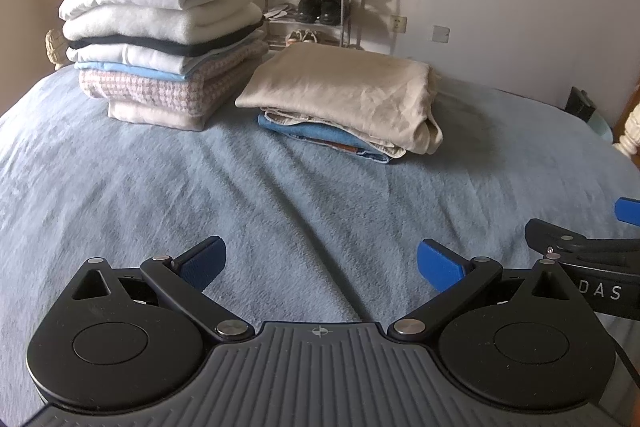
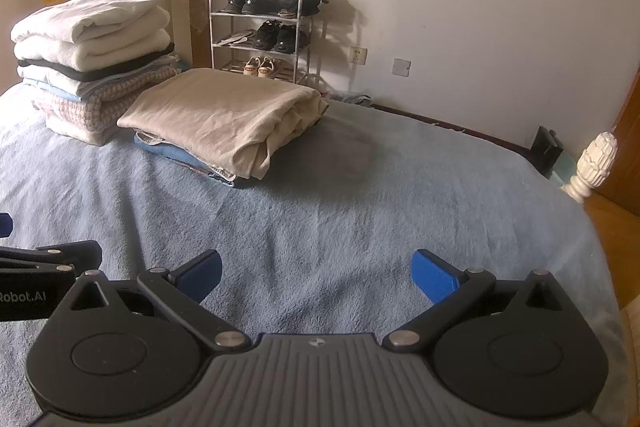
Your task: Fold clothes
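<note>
Blue-covered bed (image 1: 280, 195) bears tall stack (image 1: 164, 39) beside low stack (image 1: 344, 99).

- White wall (image 2: 480, 7), sunlit patch near the corner.
- Metal shoe rack (image 2: 264, 35) against it, holding shoes.
- Blue bedspread (image 2: 360, 219) covering the bed.
- Carved white bedpost finial (image 2: 596, 163); wooden floor (image 2: 616, 227) beside it.

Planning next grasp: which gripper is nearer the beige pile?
Marginal, probably left. Both the left gripper and right gripper are open and empty over the blanket; the beige pile lies nearly straight ahead of the left.
</note>
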